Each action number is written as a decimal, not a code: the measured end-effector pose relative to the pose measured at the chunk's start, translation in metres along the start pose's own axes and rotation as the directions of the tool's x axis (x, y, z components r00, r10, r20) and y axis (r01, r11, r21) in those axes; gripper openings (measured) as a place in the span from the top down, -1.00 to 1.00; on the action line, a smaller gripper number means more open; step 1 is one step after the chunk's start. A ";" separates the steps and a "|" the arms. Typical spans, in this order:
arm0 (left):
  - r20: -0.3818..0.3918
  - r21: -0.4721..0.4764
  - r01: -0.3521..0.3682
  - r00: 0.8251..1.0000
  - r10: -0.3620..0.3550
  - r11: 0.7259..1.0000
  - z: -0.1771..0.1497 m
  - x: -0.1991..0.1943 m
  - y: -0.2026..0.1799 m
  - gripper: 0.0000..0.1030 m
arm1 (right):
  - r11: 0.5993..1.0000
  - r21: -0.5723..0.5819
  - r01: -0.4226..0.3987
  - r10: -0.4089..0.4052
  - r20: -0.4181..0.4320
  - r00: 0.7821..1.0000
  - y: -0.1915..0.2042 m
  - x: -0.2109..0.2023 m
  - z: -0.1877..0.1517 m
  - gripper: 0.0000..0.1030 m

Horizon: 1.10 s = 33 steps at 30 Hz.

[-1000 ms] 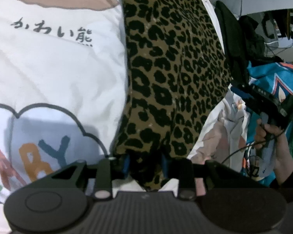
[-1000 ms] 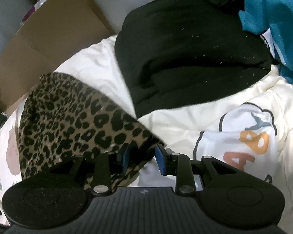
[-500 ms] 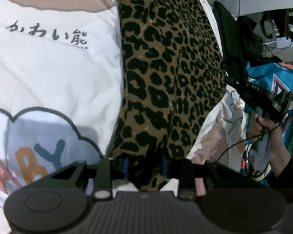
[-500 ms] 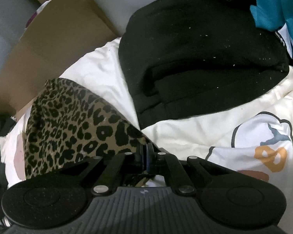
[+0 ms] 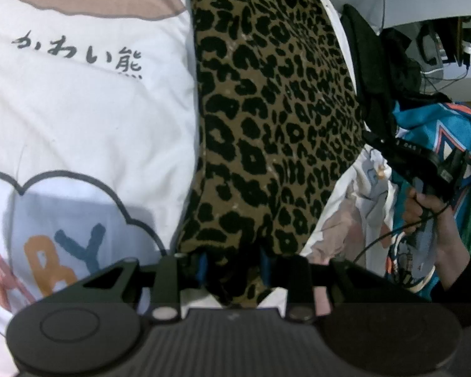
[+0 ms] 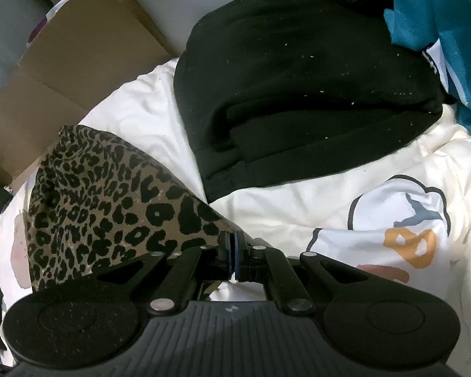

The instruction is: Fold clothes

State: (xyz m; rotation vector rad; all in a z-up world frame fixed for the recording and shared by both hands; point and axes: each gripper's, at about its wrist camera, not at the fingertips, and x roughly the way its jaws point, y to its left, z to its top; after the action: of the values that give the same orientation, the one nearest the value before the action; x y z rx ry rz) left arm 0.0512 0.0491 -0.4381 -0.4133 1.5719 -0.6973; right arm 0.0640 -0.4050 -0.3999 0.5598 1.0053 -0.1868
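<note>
Pinching now: right tool (image 6: 235, 253) just snapped closed on a corner of the leopard-print garment (image 6: 110, 207); a second ago it was open. Left tool (image 5: 234, 265) clamps the opposite end. Garment spans between both tools, ready to lift and fold.

A white printed bedcover (image 6: 314, 201) is being lain upon by a leopard-print garment (image 6: 110, 207) and, beside it, a black garment (image 6: 298, 88).
</note>
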 end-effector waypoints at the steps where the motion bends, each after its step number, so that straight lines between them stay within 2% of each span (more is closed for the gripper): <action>1: 0.000 0.000 0.000 1.000 0.000 1.000 0.000 0.000 0.001 0.36 | 1.000 0.008 0.001 -0.001 0.000 1.000 0.000 -0.002 0.001 1.00; 8: 0.001 -0.014 0.008 1.000 -0.008 1.000 0.003 -0.001 0.008 0.43 | 0.999 0.033 0.015 -0.015 -0.017 1.000 -0.001 -0.005 0.004 1.00; 12: 0.001 -0.036 0.005 1.000 -0.005 0.999 0.005 -0.003 0.016 0.88 | 0.998 0.067 0.022 -0.020 -0.035 0.999 -0.005 0.003 0.002 1.00; 14: 0.002 -0.055 0.010 1.000 -0.010 0.998 0.005 -0.006 0.022 0.95 | 0.997 0.073 0.024 -0.021 -0.039 0.999 -0.005 0.005 0.002 1.00; 19: 0.009 -0.028 0.002 1.000 -0.002 1.000 0.004 -0.014 0.022 0.96 | 0.997 0.072 0.017 -0.015 -0.034 0.999 -0.004 0.002 0.001 1.00; 21: 0.005 -0.025 -0.001 1.000 0.002 1.000 0.004 -0.014 0.022 0.96 | 0.994 0.105 0.005 -0.001 -0.036 0.999 -0.010 0.004 -0.002 1.00; 26: -0.007 -0.030 -0.010 1.000 0.010 0.999 0.006 -0.010 0.021 0.88 | 0.984 0.180 -0.019 0.024 -0.028 0.999 -0.017 -0.004 -0.008 0.80; 27: -0.007 -0.035 -0.011 1.000 0.011 0.999 0.007 -0.009 0.020 0.85 | 0.982 0.189 -0.025 0.030 -0.028 0.999 -0.017 -0.006 -0.009 0.49; 28: -0.006 -0.037 -0.010 1.000 0.010 0.999 0.007 -0.009 0.021 0.84 | 0.980 0.198 -0.031 0.037 -0.027 0.999 -0.018 -0.009 -0.011 0.30; 30: -0.003 -0.041 -0.007 1.000 0.007 0.999 0.007 -0.009 0.021 0.79 | 0.968 0.240 -0.073 0.082 -0.026 0.996 -0.022 -0.010 -0.016 0.20; 33: -0.002 -0.037 -0.005 1.000 0.005 0.999 0.007 -0.007 0.019 0.76 | 0.948 0.296 -0.118 0.135 -0.035 0.990 -0.026 -0.006 -0.021 0.19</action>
State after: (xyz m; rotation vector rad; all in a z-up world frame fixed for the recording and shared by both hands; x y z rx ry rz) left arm 0.0619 0.0664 -0.4451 -0.4359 1.5894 -0.6659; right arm 0.0347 -0.4162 -0.4132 0.9024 0.9974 -0.2089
